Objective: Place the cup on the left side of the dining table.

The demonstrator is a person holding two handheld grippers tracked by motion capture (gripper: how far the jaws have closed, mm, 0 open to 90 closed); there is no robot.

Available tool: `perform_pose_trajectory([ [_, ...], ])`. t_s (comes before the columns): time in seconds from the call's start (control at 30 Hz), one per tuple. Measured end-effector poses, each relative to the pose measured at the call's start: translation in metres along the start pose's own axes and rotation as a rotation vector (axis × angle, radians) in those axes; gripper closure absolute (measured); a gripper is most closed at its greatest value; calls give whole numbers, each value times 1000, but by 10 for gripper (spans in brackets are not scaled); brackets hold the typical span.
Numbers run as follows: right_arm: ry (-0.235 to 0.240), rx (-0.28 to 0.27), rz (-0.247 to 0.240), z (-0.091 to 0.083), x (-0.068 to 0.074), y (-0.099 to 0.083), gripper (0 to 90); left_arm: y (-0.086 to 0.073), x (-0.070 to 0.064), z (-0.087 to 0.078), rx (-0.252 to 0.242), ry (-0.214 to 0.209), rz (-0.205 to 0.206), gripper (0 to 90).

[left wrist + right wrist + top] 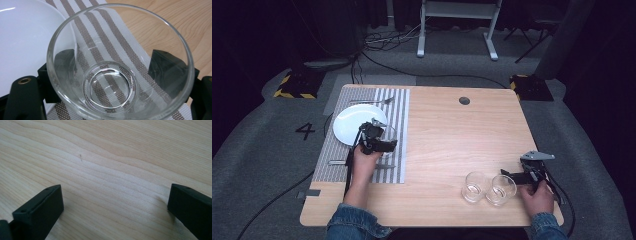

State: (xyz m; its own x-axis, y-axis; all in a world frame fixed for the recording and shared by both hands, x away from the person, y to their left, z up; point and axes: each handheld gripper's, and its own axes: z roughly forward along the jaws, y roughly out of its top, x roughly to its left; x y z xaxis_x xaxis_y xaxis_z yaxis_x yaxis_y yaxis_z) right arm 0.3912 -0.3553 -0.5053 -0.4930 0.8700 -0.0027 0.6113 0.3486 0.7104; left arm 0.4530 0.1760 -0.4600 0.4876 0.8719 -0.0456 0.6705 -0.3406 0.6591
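Glass (120, 62) sits between the left gripper's (379, 139) jaws, one jaw on each side of its wall, mouth toward the camera in the left gripper view. Jaws closed onto it, holding it over the striped placemat (398, 107), just beside the white plate (349, 122). High view puts this at the mat's right half, plate's right edge.

Right gripper (115, 207): jaws spread wide, nothing between them, bare wooden table (452, 140) under them. In the high view it sits just right of two more glasses (474, 186) (502, 189) near the table's front right edge, those two side by side and about touching.

Count: three glasses, one plate, one placemat. A fork (372, 101) lies on the mat beyond the plate; more cutlery (337, 162) lies on the near side by the left hand (364, 161), type unclear.

Round grommet hole (464, 100) at the table's far side, well apart from everything.
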Motion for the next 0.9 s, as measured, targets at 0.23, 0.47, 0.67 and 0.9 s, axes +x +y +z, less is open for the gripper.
perform_pose_trajectory([
  [0.23, -1, 0, 0, 0, 0, 0, 6, -4, 1, 1, -20, -5, 2, 196],
  [0.47, -1, 0, 1, 0, 0, 0, 6, -7, 2, -2, -4, -11, -4, 191],
  [0.67, -1, 0, 1, 0, 0, 0, 6, -6, 0, -8, -36, 5, -25, 155],
  [0.9, 0, 0, 3, 0, 0, 0, 6, -11, -4, -23, -81, 30, -25, 152],
])
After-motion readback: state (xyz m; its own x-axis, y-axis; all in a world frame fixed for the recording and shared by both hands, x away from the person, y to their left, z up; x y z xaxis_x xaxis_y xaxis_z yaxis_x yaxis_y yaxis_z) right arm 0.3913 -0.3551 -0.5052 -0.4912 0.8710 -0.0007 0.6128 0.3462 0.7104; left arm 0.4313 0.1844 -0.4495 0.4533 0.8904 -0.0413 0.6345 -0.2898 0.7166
